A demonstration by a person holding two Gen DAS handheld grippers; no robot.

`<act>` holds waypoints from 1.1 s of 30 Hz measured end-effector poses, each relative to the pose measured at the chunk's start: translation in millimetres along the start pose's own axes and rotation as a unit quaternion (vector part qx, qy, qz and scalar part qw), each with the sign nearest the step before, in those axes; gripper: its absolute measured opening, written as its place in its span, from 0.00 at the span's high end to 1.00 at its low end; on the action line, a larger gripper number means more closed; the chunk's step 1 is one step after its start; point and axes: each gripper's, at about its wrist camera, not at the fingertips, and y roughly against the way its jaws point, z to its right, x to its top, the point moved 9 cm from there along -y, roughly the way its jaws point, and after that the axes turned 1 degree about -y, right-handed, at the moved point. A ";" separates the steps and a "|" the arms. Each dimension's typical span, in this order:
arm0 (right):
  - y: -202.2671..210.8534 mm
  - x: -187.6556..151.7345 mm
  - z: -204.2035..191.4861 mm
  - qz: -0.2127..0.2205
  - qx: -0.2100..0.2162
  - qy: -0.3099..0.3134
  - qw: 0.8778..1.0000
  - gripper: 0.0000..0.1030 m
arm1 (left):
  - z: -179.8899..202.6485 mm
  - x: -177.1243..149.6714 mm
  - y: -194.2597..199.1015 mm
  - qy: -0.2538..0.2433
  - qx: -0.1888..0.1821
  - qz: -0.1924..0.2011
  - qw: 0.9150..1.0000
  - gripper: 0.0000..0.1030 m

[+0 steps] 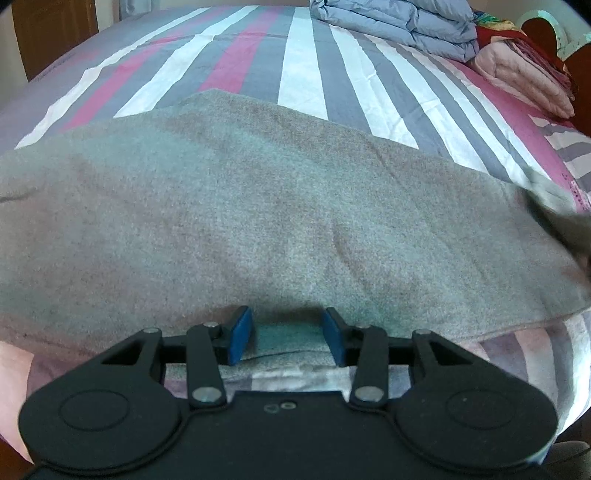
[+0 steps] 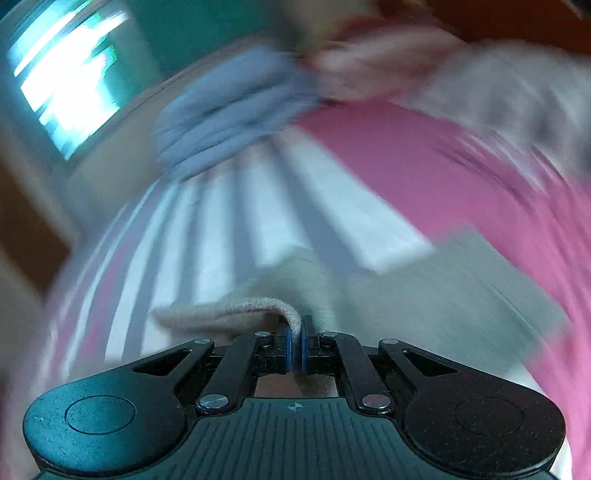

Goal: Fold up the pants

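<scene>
The grey fleece pants [image 1: 280,221] lie flat across the striped bed, filling the middle of the left wrist view. My left gripper [image 1: 288,332] is open, its blue pads [image 1: 240,332] at the pants' near edge with nothing between them. In the blurred right wrist view, my right gripper [image 2: 295,339] is shut on an edge of the grey pants [image 2: 236,312] and holds it lifted above the bed, the fabric curling over the left pad. More grey cloth [image 2: 461,295] lies to the right.
The bed has a pink, white and grey striped sheet [image 1: 303,74]. Folded blue quilt [image 1: 399,26] and pink blankets [image 1: 524,77] are stacked at the far right. A wooden door [image 1: 51,33] stands far left. The right wrist view is motion-blurred.
</scene>
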 end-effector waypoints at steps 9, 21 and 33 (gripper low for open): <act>-4.1 -9.3 13.7 -0.004 -0.055 0.076 0.996 0.51 | -2.6 1.3 1.5 0.008 -0.006 -0.004 1.000 0.66; -12.0 -71.8 -64.6 0.074 -0.129 0.524 0.839 0.22 | -0.9 1.8 -0.1 0.006 0.004 -0.002 1.000 0.66; -66.5 -141.2 -109.7 0.037 -0.084 0.699 0.709 0.81 | -1.1 1.1 0.1 0.007 0.001 0.000 1.000 0.65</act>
